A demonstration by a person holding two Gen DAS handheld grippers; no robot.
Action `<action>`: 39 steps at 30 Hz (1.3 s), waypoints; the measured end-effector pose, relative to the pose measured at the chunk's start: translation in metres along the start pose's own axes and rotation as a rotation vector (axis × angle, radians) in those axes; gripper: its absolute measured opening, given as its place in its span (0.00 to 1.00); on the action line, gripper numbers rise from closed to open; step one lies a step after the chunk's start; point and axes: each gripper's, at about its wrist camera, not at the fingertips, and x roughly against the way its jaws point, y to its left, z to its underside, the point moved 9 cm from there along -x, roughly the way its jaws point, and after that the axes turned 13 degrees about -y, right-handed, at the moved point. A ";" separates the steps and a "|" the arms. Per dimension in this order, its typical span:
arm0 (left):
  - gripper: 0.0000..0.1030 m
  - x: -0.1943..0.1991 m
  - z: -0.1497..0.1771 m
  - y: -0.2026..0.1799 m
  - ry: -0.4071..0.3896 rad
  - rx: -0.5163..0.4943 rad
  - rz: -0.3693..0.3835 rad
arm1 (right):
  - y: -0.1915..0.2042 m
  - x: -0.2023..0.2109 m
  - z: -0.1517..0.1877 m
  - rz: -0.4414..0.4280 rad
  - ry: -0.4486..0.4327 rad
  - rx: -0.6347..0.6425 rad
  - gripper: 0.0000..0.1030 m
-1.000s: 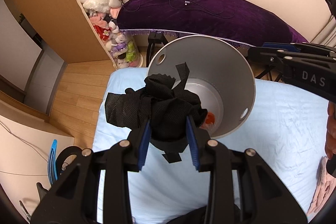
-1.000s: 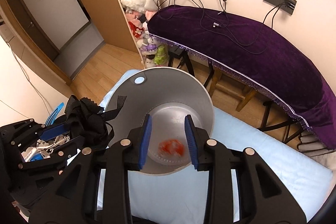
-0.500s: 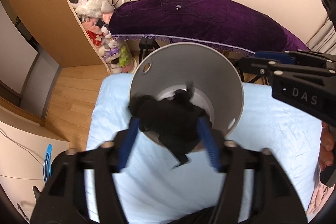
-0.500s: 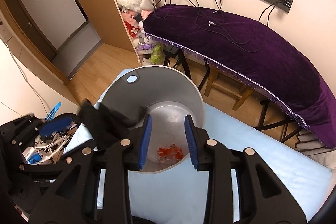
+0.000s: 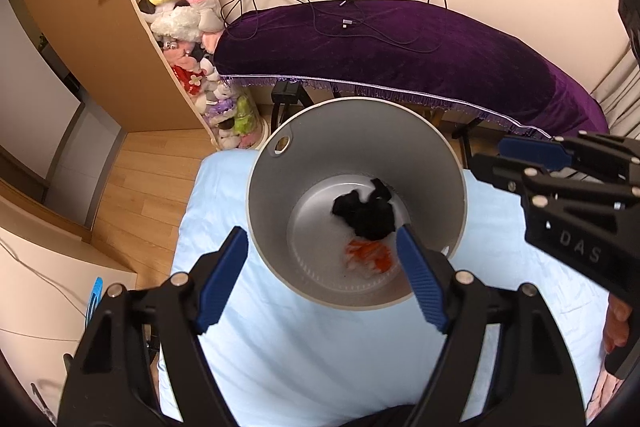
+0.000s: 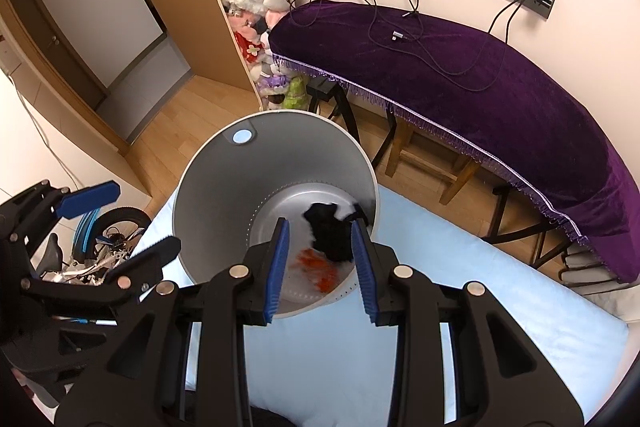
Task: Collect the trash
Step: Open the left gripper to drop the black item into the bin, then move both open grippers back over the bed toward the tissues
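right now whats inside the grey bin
Inside the grey bin lie a crumpled black cloth and an orange-and-white scrap on the bottom. The cloth overlaps the scrap's edge; anything beneath the cloth is hidden.

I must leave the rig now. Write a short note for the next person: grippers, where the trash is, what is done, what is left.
Left gripper: open, empty, above the near rim of the bin.
Right gripper: open, empty, also over the bin; in its own view the jaws frame the trash inside.
Bin: grey, stands on the blue sheet.
Trash: black cloth lies on the bin's bottom, beside an orange scrap.
Done: both pieces are in the bin.
Left: no other trash shows on the sheet; check outside these views.
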 end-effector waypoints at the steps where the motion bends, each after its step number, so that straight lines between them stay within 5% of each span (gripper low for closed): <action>1: 0.74 0.000 0.000 0.000 0.000 0.001 -0.001 | 0.000 0.000 0.001 0.000 0.000 0.001 0.30; 21: 0.74 0.017 -0.012 -0.030 -0.025 -0.079 0.050 | -0.033 0.044 0.035 0.067 -0.039 -0.087 0.30; 30: 0.74 0.042 -0.014 -0.104 -0.066 -0.227 0.170 | -0.090 0.118 0.082 0.202 -0.107 -0.246 0.30; 39: 0.74 0.093 0.011 -0.221 -0.103 -0.432 0.368 | -0.148 0.214 0.163 0.378 -0.178 -0.430 0.30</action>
